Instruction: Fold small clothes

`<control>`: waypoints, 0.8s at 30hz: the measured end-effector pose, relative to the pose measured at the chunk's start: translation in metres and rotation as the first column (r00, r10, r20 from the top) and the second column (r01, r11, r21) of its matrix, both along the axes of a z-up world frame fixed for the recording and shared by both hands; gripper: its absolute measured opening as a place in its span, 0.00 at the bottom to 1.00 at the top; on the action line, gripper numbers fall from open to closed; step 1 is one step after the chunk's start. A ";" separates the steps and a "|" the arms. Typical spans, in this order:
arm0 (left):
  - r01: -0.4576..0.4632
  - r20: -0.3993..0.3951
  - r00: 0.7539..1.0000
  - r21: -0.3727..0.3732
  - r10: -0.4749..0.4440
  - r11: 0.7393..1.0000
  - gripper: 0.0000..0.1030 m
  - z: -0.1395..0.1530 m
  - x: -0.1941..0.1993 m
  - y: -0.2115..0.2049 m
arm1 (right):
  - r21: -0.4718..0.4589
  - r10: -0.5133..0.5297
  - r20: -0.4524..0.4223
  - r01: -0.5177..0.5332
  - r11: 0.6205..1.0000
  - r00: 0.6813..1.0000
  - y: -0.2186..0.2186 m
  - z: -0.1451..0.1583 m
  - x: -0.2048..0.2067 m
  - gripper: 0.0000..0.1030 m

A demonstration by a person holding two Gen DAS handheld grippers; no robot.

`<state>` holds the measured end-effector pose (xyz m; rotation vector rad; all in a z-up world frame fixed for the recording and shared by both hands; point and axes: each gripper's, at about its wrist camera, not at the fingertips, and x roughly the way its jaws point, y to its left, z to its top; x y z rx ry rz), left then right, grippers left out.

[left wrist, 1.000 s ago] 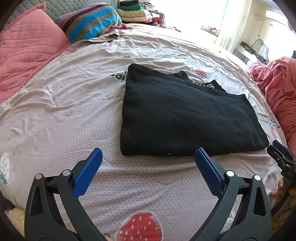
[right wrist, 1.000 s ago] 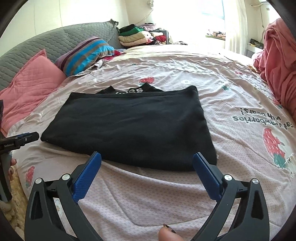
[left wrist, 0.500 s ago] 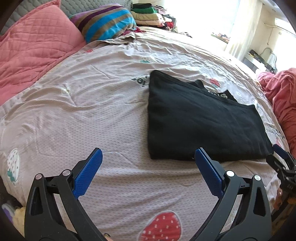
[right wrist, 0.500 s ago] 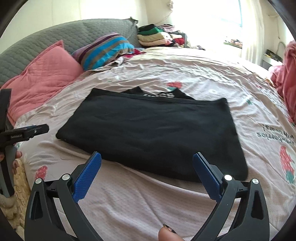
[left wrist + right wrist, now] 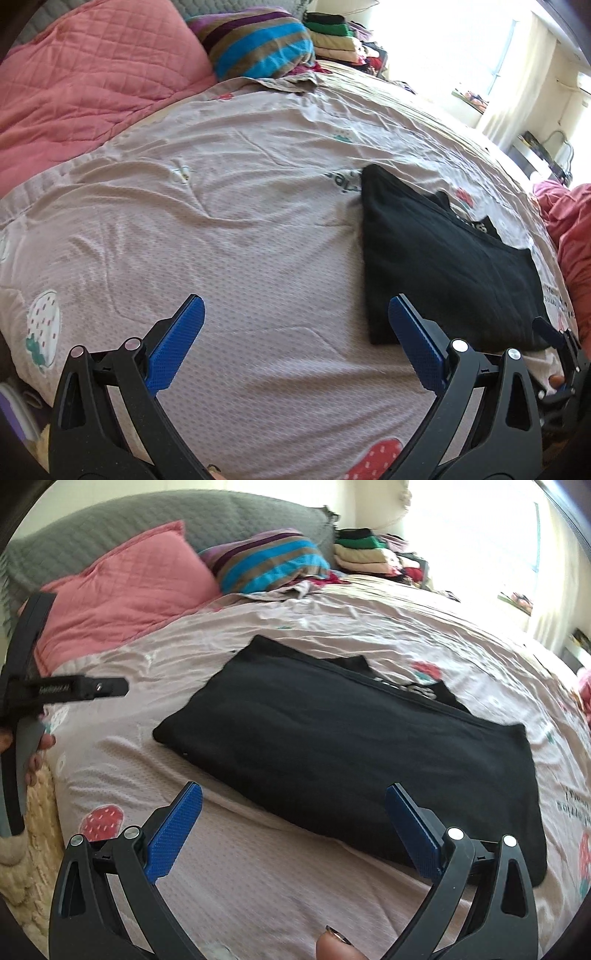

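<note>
A black garment [image 5: 343, 746] lies folded flat on the bed, with a printed collar part sticking out at its far edge. In the left wrist view it [image 5: 439, 258] sits to the right of centre. My left gripper [image 5: 295, 317] is open and empty over bare sheet, its right finger just in front of the garment's near-left corner. My right gripper [image 5: 293, 805] is open and empty, low over the garment's near edge. The left gripper's body [image 5: 44, 692] shows at the left of the right wrist view.
The bed has a pinkish strawberry-print sheet [image 5: 221, 229]. A pink quilted pillow [image 5: 125, 587] and a striped pillow [image 5: 269, 559] lie at the head. A stack of folded clothes [image 5: 365, 552] sits far behind. A red-pink blanket [image 5: 572, 236] lies at the right.
Both views have swung left, so the garment has shifted to the right in each. Both grippers have stayed open and empty.
</note>
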<state>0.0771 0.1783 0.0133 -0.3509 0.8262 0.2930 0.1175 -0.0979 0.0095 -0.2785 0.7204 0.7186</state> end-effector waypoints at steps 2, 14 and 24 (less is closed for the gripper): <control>-0.006 -0.006 1.000 -0.002 0.006 1.000 0.91 -0.002 0.001 0.005 | -0.019 0.021 0.008 -0.021 1.000 1.000 0.012 -0.003 -0.001 0.96; 0.005 -0.035 0.999 0.010 -0.004 1.000 0.91 -0.008 0.026 0.015 | -0.225 0.152 0.095 -0.127 0.966 0.984 0.090 -0.030 -0.005 0.96; 0.020 -0.060 0.998 0.011 -0.020 1.000 0.91 -0.011 0.056 0.019 | -0.291 0.183 0.183 -0.125 0.949 0.966 0.124 -0.039 0.000 0.96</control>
